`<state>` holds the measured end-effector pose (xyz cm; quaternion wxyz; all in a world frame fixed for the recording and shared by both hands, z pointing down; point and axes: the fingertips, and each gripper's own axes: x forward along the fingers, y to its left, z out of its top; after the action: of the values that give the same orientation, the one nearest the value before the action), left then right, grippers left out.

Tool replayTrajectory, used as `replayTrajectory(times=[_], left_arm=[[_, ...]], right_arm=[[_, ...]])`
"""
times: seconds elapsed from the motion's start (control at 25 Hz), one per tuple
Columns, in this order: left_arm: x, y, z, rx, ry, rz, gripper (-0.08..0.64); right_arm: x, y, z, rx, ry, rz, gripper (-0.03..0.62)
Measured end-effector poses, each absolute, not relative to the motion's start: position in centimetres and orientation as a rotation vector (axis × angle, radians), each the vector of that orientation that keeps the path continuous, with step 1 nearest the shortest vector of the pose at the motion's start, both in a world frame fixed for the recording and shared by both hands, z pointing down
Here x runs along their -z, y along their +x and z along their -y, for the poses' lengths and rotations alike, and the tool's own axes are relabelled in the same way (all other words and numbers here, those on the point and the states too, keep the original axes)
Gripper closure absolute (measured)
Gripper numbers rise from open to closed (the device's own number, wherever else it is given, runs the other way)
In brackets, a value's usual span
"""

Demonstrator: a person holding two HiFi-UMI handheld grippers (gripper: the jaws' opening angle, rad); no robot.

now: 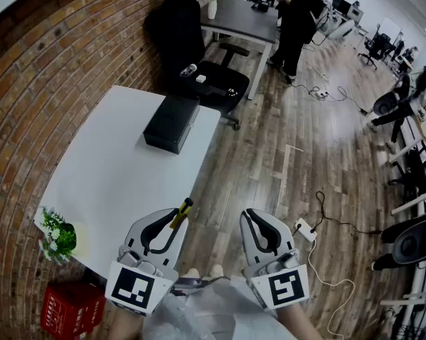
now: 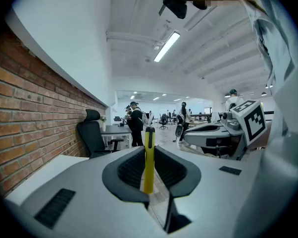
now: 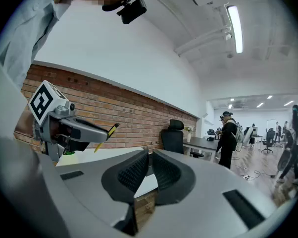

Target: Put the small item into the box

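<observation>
Small yellow item (image 2: 148, 155) with black tip pinched between jaws of left gripper (image 1: 173, 222), end protruding past jaw tips. Jaws of right gripper (image 3: 149, 158) pressed together, nothing held; gripper carried just right of left one. Black box (image 1: 172, 122) seen on white table (image 1: 107, 183), well ahead of left gripper
</observation>
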<state>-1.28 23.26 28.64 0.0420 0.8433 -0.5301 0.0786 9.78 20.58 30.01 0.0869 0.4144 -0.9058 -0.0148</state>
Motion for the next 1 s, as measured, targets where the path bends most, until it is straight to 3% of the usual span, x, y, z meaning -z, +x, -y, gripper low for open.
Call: replayTrajectory(times=[1.0], left_arm=[[-28.6, 1.2, -22.5, -0.217, 2.498, 1.718, 0.494]], right_arm=[[-30.6, 12.6, -19.3, 0.019, 1.163, 2.742, 0.535]])
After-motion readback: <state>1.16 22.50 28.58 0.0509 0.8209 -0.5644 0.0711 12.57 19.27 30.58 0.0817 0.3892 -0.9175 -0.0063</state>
